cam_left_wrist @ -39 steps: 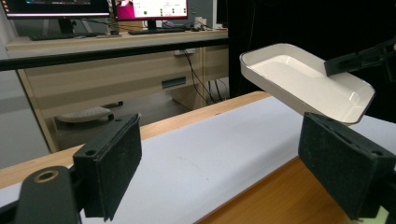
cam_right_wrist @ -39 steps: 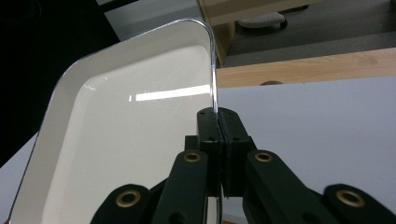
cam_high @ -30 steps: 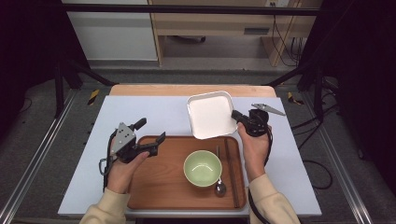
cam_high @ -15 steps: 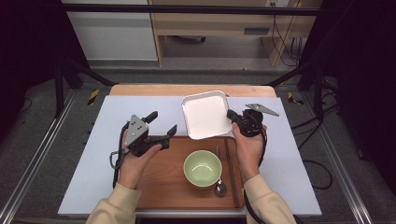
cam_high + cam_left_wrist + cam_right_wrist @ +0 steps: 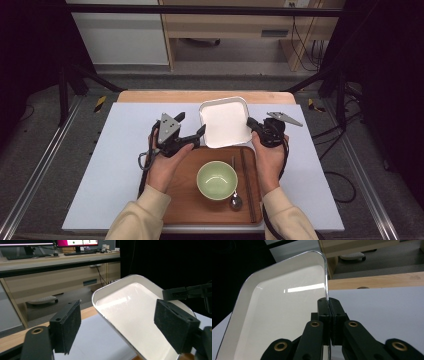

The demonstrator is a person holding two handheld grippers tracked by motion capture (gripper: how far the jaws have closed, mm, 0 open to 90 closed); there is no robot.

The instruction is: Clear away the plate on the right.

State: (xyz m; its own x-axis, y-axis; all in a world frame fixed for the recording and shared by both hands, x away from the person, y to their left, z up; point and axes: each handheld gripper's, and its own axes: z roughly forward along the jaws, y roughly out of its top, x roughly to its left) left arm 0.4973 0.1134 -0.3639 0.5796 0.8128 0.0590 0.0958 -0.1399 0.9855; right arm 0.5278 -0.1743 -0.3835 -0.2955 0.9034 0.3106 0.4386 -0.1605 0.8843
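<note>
White plate (image 5: 225, 121): square with rounded corners, raised rim, empty; lifted and tilted above the table's (image 5: 110, 165) far centre, at 12 o'clock from the bowl; near edge overlapping the tray's far edge in the high view; glossy inside reflecting a ceiling light in the right gripper view (image 5: 274, 315); rim and pale inside also seen between the jaws in the left gripper view (image 5: 130, 312).

Right gripper (image 5: 256, 126): at 3 o'clock of the plate; jaws closed tight on the plate's right rim, pads pressed together with the thin edge between them (image 5: 329, 315); held in the right hand (image 5: 270, 155); grey plate on top, cable trailing toward the sleeve.

Left gripper (image 5: 191, 129): at 9 o'clock of the plate, just beside its left edge; jaws spread wide, nothing between the pads; contact with the plate not discernible; plate's corner framed between the two black pads (image 5: 67, 327); held in the left hand (image 5: 165, 165).

Wooden tray (image 5: 185, 200): brown, rectangular, on the table's near centre.

Green bowl (image 5: 216, 180): round, empty, upright on the tray.

Spoon (image 5: 235, 200): metal, on the tray at 4 o'clock of the bowl, handle pointing to 12 o'clock.

Chopsticks (image 5: 247, 185): dark pair lying along the tray's right side, at 3 o'clock of the bowl.

Table: pale blue-grey top, wooden strip along its far edge.
</note>
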